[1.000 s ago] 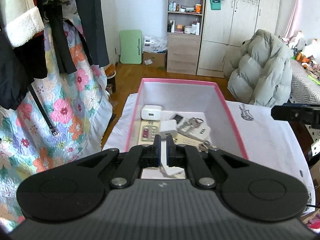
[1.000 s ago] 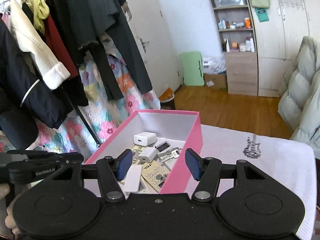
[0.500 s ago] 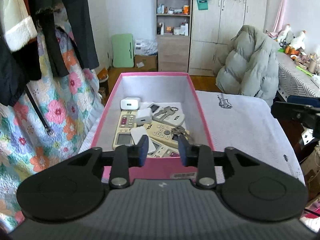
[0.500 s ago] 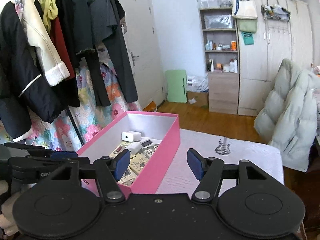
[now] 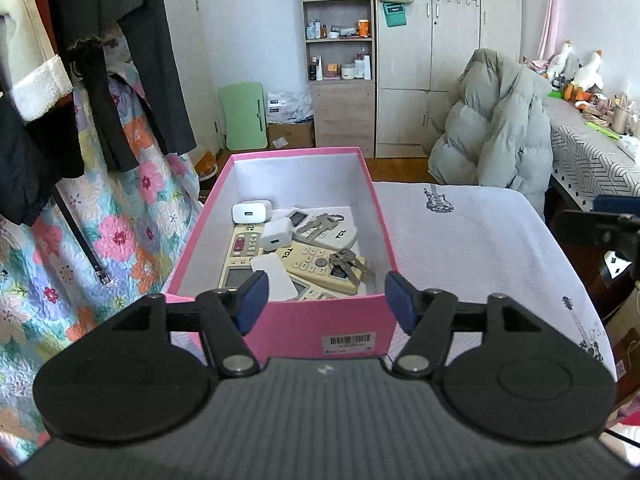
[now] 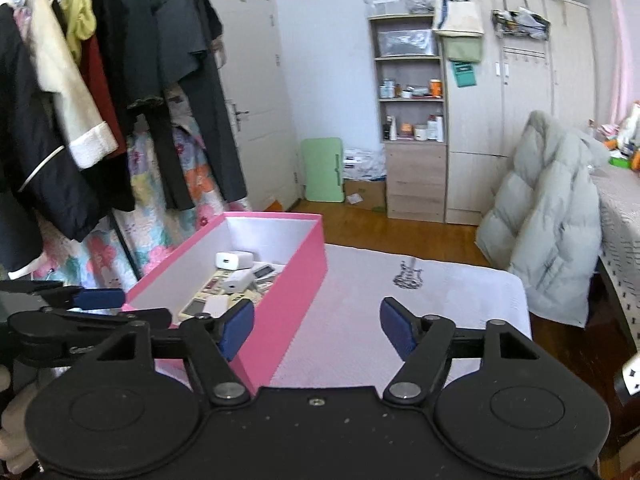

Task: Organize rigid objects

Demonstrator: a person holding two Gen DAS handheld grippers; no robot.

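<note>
A pink box (image 5: 381, 216) with a white inside stands on the table. It holds two white chargers (image 5: 250, 213), beige remotes (image 5: 316, 264), two key bunches (image 5: 347, 266) and a flat white block (image 5: 276, 282). My left gripper (image 5: 325, 296) hovers just in front of the box's near wall. Its jaws are opening, with nothing between the pads. In the right wrist view the box (image 6: 292, 292) lies to the left of centre. My right gripper (image 6: 317, 322) is beside the box's near right corner, over the tablecloth. Its jaws are opening too and hold nothing.
A white tablecloth (image 5: 480, 240) with guitar prints covers the table right of the box. Hanging clothes (image 6: 80, 120) and a floral quilt (image 5: 120, 220) crowd the left. A grey puffer jacket (image 5: 496, 128) drapes a chair behind the table, before shelves (image 5: 340, 40) and wardrobes.
The left gripper was shut on a flat white block over the box. It let the block go inside, opened and drew back. The right gripper also drew back and its jaws widened.
</note>
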